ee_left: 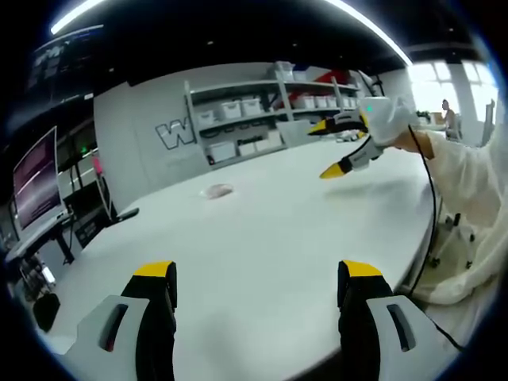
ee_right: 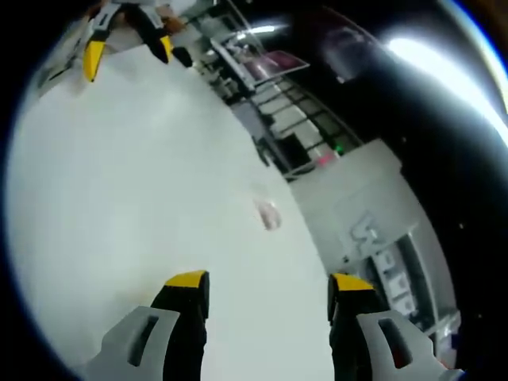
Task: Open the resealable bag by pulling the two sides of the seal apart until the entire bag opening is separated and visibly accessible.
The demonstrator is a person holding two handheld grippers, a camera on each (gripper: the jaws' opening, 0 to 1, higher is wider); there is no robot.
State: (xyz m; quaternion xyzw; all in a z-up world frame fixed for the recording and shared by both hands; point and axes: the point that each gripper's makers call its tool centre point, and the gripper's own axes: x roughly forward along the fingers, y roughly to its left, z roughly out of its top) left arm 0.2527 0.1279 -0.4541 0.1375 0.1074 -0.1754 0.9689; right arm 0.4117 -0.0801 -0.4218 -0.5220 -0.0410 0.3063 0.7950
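1. I found the resealable bag lying flat on the white worktop, toward its far edge and well apart from both tools.
2. My left gripper had its jaws spread wide and held nothing.
3. My right gripper was likewise wide open and empty (it also showed in the left gripper view, raised over the worktop's right edge).
4. I judged the approach not yet begun. To do it well, each gripper should pinch one lip of the seal only, then draw the lips steadily apart.
5. The bag's long axis appeared to run roughly along the far edge; I could not tell which way its seal faced.
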